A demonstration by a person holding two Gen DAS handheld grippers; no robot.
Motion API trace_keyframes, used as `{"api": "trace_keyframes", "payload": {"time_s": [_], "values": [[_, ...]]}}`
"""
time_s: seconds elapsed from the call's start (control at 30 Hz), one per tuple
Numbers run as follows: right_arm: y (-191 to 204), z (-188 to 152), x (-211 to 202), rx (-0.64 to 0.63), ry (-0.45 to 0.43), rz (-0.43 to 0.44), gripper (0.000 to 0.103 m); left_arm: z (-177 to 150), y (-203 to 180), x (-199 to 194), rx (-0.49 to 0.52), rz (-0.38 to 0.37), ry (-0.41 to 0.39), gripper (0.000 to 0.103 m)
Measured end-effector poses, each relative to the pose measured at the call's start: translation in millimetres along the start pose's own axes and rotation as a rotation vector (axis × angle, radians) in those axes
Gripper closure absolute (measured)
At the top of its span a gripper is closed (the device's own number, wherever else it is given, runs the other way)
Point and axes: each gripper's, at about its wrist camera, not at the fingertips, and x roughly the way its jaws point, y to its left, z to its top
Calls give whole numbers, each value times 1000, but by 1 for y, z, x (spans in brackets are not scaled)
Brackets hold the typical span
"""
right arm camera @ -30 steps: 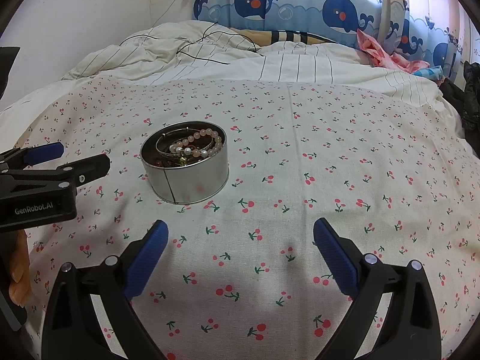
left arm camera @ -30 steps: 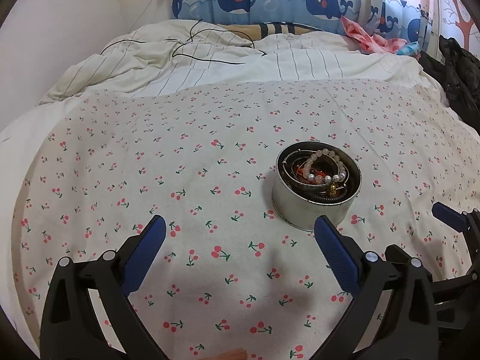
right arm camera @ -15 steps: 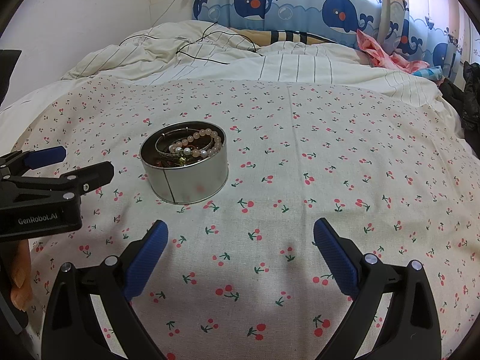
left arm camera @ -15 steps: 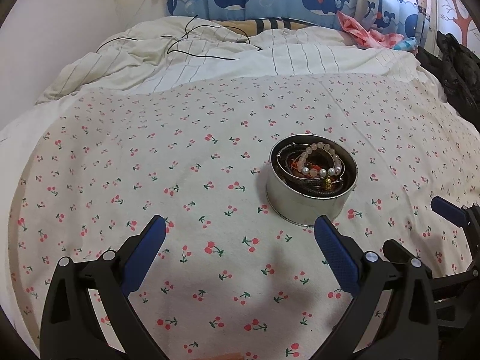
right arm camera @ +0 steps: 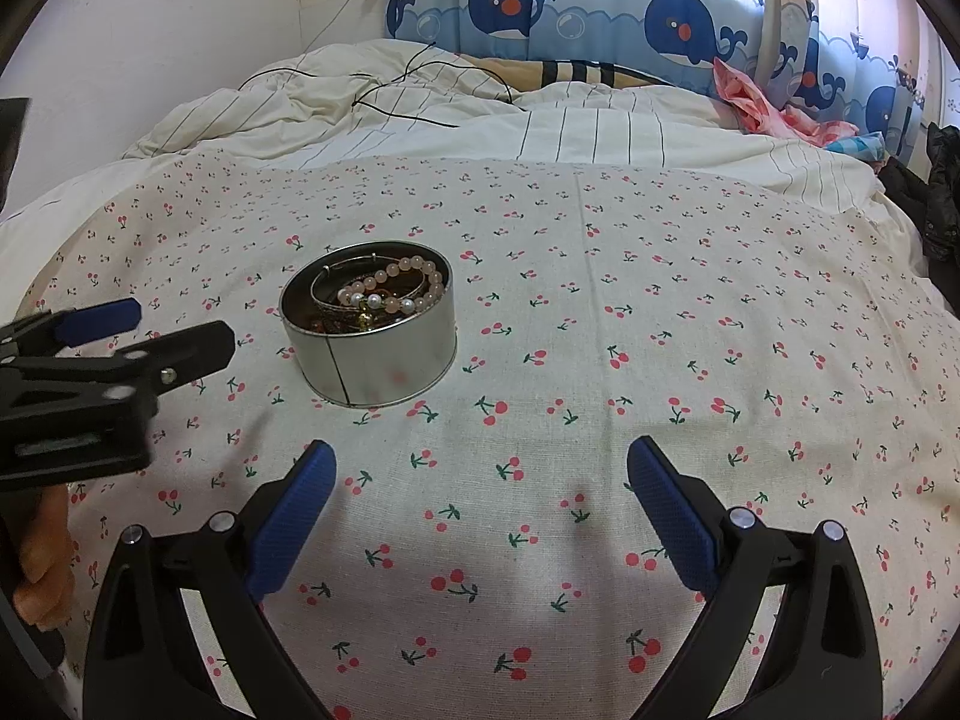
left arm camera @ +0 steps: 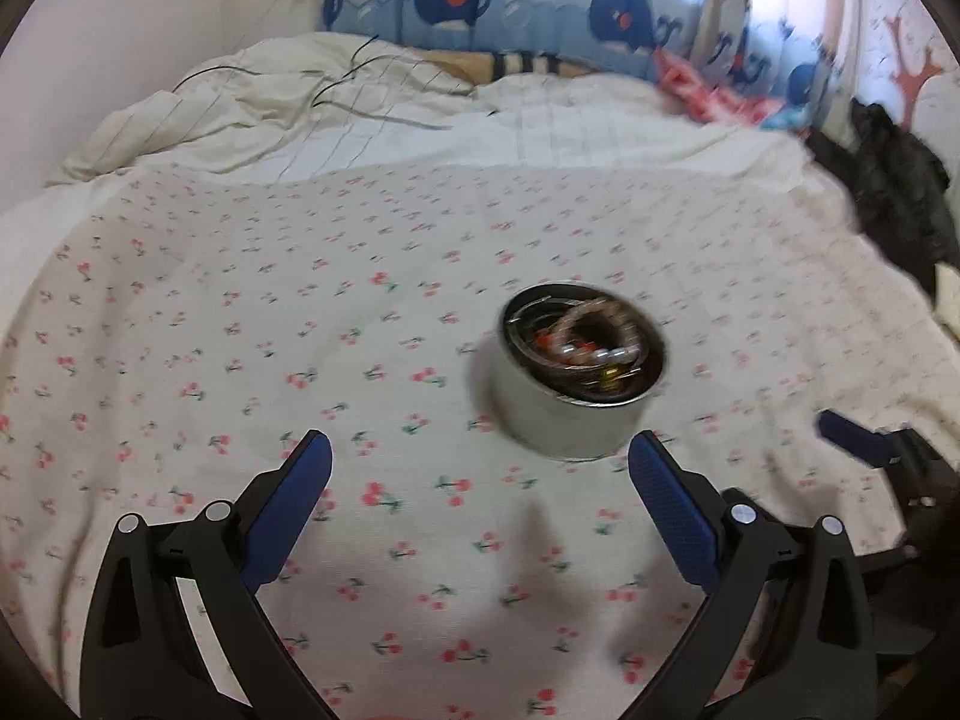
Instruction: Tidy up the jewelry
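— Where the cherry sheet [right arm camera: 600, 312] is spread flat, what sits on it?

— A round silver tin [right arm camera: 369, 333]. It stands upright on the sheet, a bit to the left in the right wrist view.

— What is in the tin?

— A pink bead bracelet [right arm camera: 393, 288] lies on top, with some thin metal rings and other small bits under it. In the left wrist view the tin [left arm camera: 579, 372] looks blurry.

— Where are the grabbers?

— The left gripper [left arm camera: 480, 483] is near the tin, and the tin is just in front of its right blue finger. Its two fingers are spread wide and hold nothing. The right gripper [right arm camera: 480, 483] is further to the right, over bare sheet. Its fingers are spread wide too, with nothing between them.

— What else is around?

— A striped blanket [right arm camera: 456, 114] is bunched up behind the sheet, with a black cable [right arm camera: 420, 90] on it. Whale curtains [right arm camera: 600, 12] hang at the back. Some pink cloth [right arm camera: 774, 108] lies by the curtains.
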Motion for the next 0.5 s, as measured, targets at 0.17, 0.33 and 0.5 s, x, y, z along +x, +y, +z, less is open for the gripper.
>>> {"api": "trace_keyframes", "payload": {"time_s": [0.17,0.33,0.5], "values": [[-2,-1,0,8,-2,-3,9,1,-5,0,48,58,-21,8],[-6,-2,1,20,-2,-10,8,3,8,12,-5,85,55,8],[-7,-2,0,28,-3,-11,8,0,12,19,-20,93,91,8]]}}
